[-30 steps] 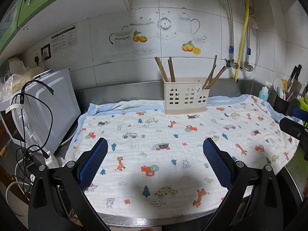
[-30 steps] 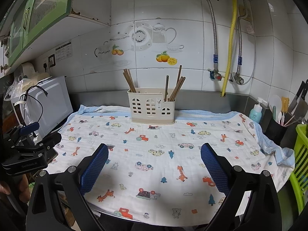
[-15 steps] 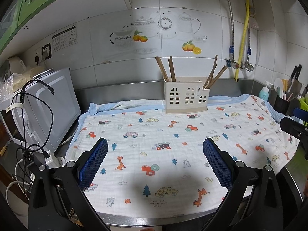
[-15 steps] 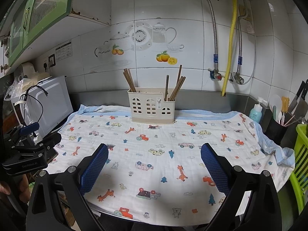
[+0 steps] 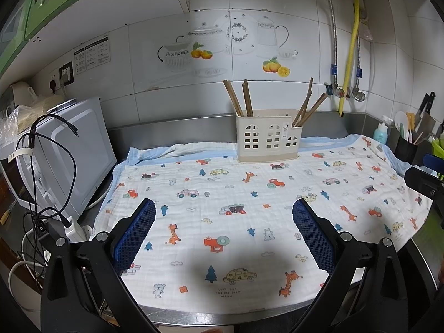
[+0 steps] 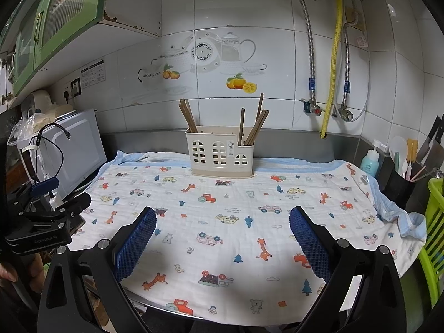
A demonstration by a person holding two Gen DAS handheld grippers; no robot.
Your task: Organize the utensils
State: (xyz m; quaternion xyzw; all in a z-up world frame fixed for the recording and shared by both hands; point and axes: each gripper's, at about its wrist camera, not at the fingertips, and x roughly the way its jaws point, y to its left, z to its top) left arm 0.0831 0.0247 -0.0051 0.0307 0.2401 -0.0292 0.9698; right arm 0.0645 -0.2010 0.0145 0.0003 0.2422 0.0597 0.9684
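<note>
Your left gripper (image 5: 224,231) hangs low over the near edge of the cloth-covered counter (image 5: 222,317), jaws spread wide, nothing between the blue pads (image 5: 136,231). Your right gripper (image 6: 223,233) matches: wide apart, empty, level, near the same edge.

Both feeds evenly lit from overhead, a bit cool. I see soft shadows on the cloth (image 5: 222,222) near the front edge. Heavy fisheye bend and black vignette at corners. Mild glare on the wall tiles (image 6: 249,5). Focus sharp throughout.
</note>
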